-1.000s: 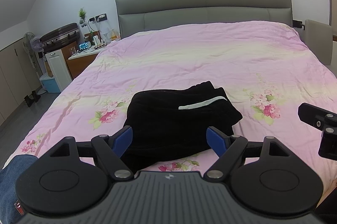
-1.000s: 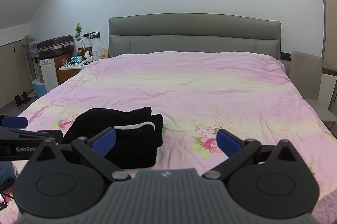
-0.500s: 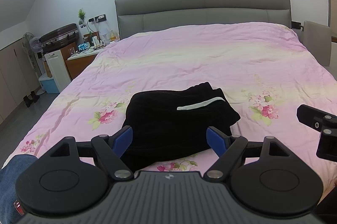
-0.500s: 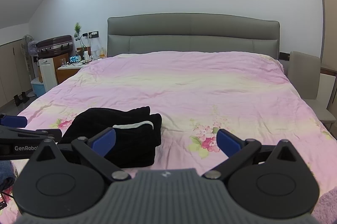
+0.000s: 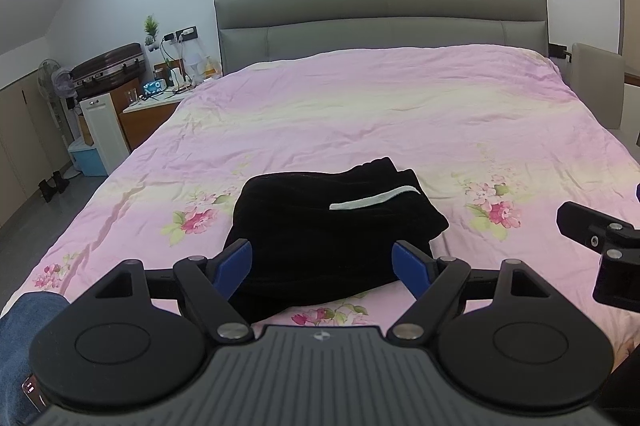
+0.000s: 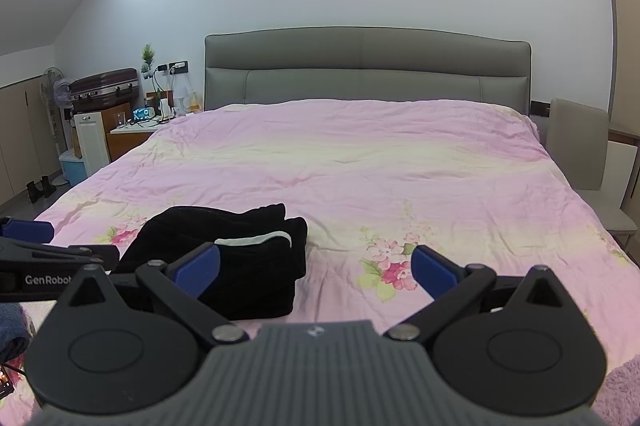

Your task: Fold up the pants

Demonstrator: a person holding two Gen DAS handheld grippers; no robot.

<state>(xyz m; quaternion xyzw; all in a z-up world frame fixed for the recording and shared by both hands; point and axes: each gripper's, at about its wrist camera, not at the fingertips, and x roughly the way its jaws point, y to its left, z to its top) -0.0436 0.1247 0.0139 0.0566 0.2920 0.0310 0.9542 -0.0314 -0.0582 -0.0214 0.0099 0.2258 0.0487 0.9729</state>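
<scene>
Pants (image 5: 332,226) folded, lying ahead of left hand-held gripper (image 5: 322,264); both hand-held grippers' jaws apart, empty; right hand-held gripper (image 6: 316,266) alongside; lift clear, don't snag the stack

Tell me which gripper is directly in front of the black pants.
The left gripper: the folded black pants lie between its open fingers; the right gripper faces bare pink sheet.

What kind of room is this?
A bedroom, most likely: a big bed with a pink flowery cover, a grey padded headboard, and a bedside table. Folded black pants lie on the bed.
</scene>
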